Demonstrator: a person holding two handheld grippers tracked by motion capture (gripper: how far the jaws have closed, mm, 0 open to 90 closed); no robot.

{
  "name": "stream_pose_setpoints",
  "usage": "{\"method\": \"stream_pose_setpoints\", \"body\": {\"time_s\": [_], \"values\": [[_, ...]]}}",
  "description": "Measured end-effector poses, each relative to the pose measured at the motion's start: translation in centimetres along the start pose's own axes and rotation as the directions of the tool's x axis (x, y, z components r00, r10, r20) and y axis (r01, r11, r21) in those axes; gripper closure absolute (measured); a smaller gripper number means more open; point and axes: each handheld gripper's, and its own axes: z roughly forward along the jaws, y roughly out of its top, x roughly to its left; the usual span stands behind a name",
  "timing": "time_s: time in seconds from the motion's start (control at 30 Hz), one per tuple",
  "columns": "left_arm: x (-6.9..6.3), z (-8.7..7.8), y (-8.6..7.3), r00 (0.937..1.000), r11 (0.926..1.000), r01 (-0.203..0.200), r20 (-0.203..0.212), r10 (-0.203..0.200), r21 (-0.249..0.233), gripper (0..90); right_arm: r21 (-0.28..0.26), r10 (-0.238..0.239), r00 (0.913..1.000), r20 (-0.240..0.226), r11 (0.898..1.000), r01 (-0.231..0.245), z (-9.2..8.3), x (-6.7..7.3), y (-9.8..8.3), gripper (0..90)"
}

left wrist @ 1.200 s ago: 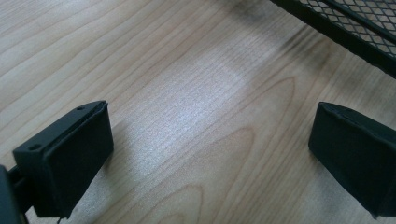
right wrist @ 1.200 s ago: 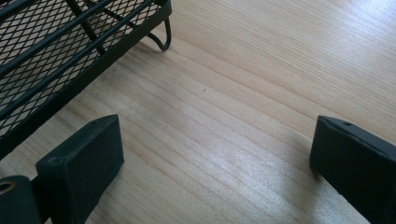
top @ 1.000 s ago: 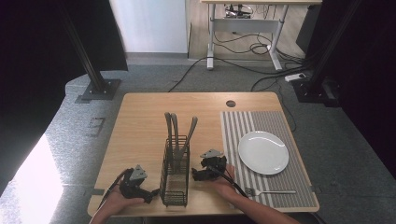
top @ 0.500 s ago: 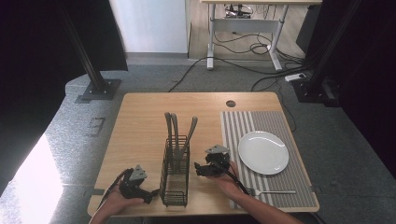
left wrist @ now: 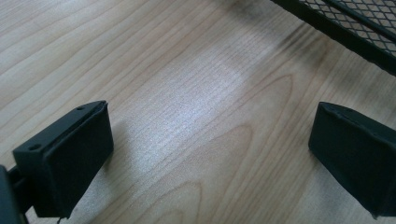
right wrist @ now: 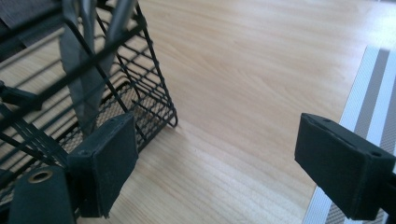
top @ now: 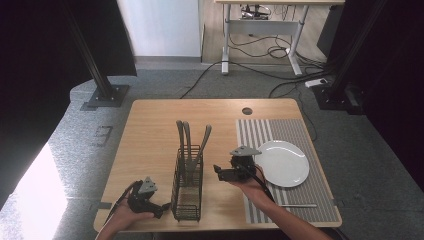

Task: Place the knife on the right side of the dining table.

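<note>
The left gripper (top: 159, 207) is held low at the near left corner of the wooden table (top: 150, 130), just beside the black wire-mesh cutlery caddy (top: 187, 192). In the left gripper view its jaws are spread wide, with nothing but bare wood grain between them; the mesh base of the caddy (left wrist: 355, 23) is seen at the upper right, apart from the jaws.

The right gripper (top: 218, 172) is held by the person's right hand (top: 247, 185) on the other side of the caddy, between it and the white plate (top: 282, 162). In the right gripper view its jaws are also spread wide and nothing is held. The left-hand pad (right wrist: 109, 163) is seen close against the lower corner of the caddy (right wrist: 140, 93); whether it is touching the wire cannot be told. The other pad (right wrist: 341, 163) is seen near the edge of the striped grey placemat (right wrist: 373, 93).

Three grey utensils (top: 187, 142) are stood in the far compartment of the caddy, handles upward. The plate is set on the placemat (top: 300, 200), and a slim silver utensil (top: 297, 205) is laid near the mat's near edge; its kind cannot be told.

No brand, label or writing can be read on anything.
</note>
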Motion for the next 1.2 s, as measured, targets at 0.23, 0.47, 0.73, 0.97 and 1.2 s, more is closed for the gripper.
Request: {"method": "stream_pose_setpoints", "body": {"time_s": [0.23, 0.47, 0.73, 0.97, 1.2], "values": [[0.0, 0.0, 0.0, 1.0000, 1.0000, 0.000, 0.000, 0.000, 0.000, 0.0, -0.041, -0.011, 0.9998, -0.015, 0.999, 0.011, -1.0, -0.2, 1.1, 13.8], [0.0, 0.0, 0.0, 1.0000, 1.0000, 0.000, 0.000, 0.000, 0.000, 0.0, -0.065, -0.025, 0.9989, -0.041, 0.998, 0.022, -1.4, -0.5, 1.8, 16.8], [0.0, 0.0, 0.0, 1.0000, 1.0000, 0.000, 0.000, 0.000, 0.000, 0.0, -0.072, -0.012, 0.9981, -0.060, 0.997, 0.008, -0.9, -1.2, 2.6, 18.5], [0.0, 0.0, 0.0, 1.0000, 1.0000, 0.001, -0.001, -0.001, -0.001, 0.0, -0.089, -0.016, 0.9968, -0.078, 0.996, 0.009, -0.6, -1.5, 3.2, 20.0], [0.0, 0.0, 0.0, 1.0000, 1.0000, 0.002, -0.001, -0.002, -0.001, 0.0, -0.114, -0.023, 0.9948, -0.100, 0.993, 0.012, -0.5, -1.4, 4.2, 21.4]]}}
